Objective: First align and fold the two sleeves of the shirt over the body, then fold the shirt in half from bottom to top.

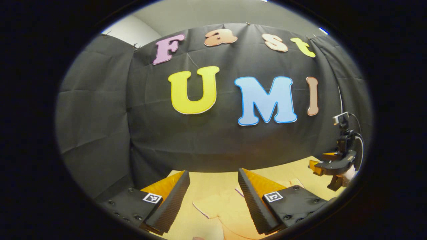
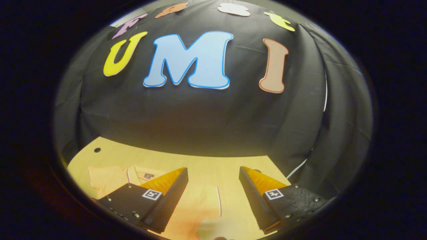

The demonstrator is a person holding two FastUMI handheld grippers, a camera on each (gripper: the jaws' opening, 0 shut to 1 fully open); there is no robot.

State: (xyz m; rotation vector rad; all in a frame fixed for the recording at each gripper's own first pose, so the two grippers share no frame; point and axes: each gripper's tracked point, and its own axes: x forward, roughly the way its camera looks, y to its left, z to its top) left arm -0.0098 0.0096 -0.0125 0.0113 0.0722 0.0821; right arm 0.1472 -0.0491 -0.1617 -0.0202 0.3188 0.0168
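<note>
A pale orange shirt (image 1: 220, 210) lies flat on the wooden table (image 1: 213, 183), its left sleeve spread out below my left gripper (image 1: 213, 176). That gripper hovers open above the sleeve, nothing between its fingers. In the right gripper view the shirt (image 2: 196, 203) shows its collar at the left and its right sleeve with a dark-trimmed cuff between the fingers. My right gripper (image 2: 213, 173) hangs open over that sleeve, holding nothing. The right gripper (image 1: 320, 166) also appears far right in the left gripper view, with a hand behind it.
Black cloth walls close the booth at the back and both sides. The wooden table (image 2: 217, 163) has bare surface beyond the shirt and a small dark hole (image 2: 97, 150) near its far left corner. A white cable (image 2: 300, 165) hangs by the right wall.
</note>
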